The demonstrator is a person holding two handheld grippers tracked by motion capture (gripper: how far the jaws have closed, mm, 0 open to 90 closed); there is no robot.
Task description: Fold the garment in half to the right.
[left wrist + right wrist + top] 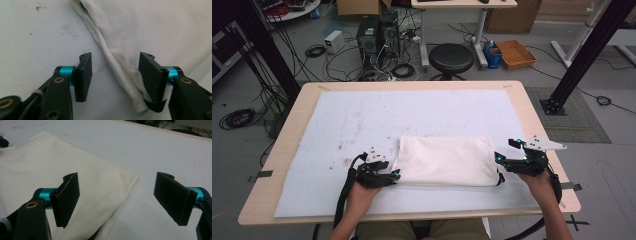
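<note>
Both my hand-held grippers, left [395, 173] and right [497, 158], sit open astride the folded cloth's [446, 160] edges; closing shallow risks pinching one layer, unfolding it.

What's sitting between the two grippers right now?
High view: the folded white cloth spans the stretch from left gripper to right gripper.

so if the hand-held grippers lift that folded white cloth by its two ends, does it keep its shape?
Probably not. The folded white cloth lies flat in soft layers, with loose rumpled edges near the left hand-held gripper, so it would likely sag in the middle and may unfold. It looks thin and light. Pushed, it would likely bunch on the matte white mat rather than slide.
</note>
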